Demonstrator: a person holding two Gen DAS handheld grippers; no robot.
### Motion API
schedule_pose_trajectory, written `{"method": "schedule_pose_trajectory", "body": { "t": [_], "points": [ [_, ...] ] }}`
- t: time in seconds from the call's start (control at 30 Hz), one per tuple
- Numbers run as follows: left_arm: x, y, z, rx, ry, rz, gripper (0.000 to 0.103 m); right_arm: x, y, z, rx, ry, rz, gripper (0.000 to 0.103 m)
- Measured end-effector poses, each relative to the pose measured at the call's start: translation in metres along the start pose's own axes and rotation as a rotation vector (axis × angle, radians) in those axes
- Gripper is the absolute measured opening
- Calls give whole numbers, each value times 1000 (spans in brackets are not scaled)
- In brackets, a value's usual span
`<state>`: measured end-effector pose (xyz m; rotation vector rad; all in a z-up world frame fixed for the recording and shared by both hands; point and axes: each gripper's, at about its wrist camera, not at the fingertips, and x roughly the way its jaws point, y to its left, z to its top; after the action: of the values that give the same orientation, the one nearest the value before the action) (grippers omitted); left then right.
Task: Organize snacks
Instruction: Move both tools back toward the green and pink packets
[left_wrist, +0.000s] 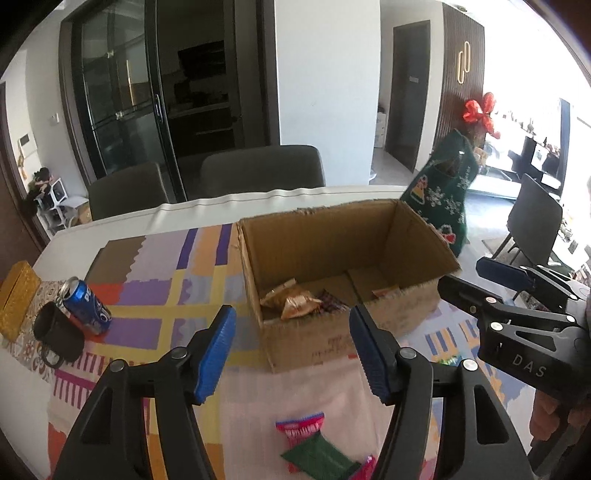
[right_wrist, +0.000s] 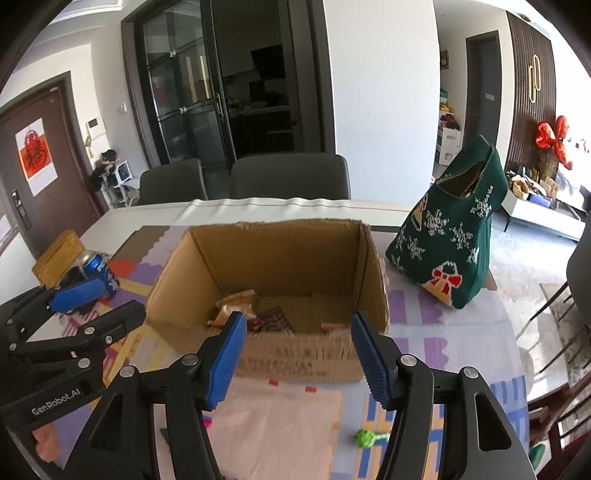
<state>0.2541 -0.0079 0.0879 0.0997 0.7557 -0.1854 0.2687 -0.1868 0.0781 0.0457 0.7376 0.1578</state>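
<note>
1. Left gripper (left_wrist: 291, 350): spread, nothing between the pads, in front of the cardboard box (left_wrist: 332, 258).
2. Right gripper (right_wrist: 297, 356): spread, empty, in front of the box.
3. Snack packets (left_wrist: 291, 301) lie inside the box; a red packet (left_wrist: 301, 428) and a green packet (left_wrist: 317, 452) lie on the worktop (left_wrist: 129, 229) before it.

Both tools (left_wrist: 291, 350) (right_wrist: 297, 356) agape (nothing between)

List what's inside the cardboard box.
Cardboard box: gold snack packets at the left, a dark patterned packet mid-floor, and a packet edge by the near wall. That wall hides the floor strip right behind it.
</note>
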Motion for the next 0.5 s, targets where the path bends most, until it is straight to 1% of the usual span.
{"method": "schedule_pose_trajectory", "body": {
  "t": [0.17, 0.3, 0.5],
  "points": [
    [-16, -1, -22, 1, 3, -26, 63, -16, 6, -18, -9, 7, 15, 60],
    [-26, -4, -40, 1, 5, -30, 63, -28, 13, -34, -33, 10, 32, 60],
    [-30, -2, -68, 2, 38, -38, 65, -38, 24, -61, -72, 41, 49, 61]
  ]
}}
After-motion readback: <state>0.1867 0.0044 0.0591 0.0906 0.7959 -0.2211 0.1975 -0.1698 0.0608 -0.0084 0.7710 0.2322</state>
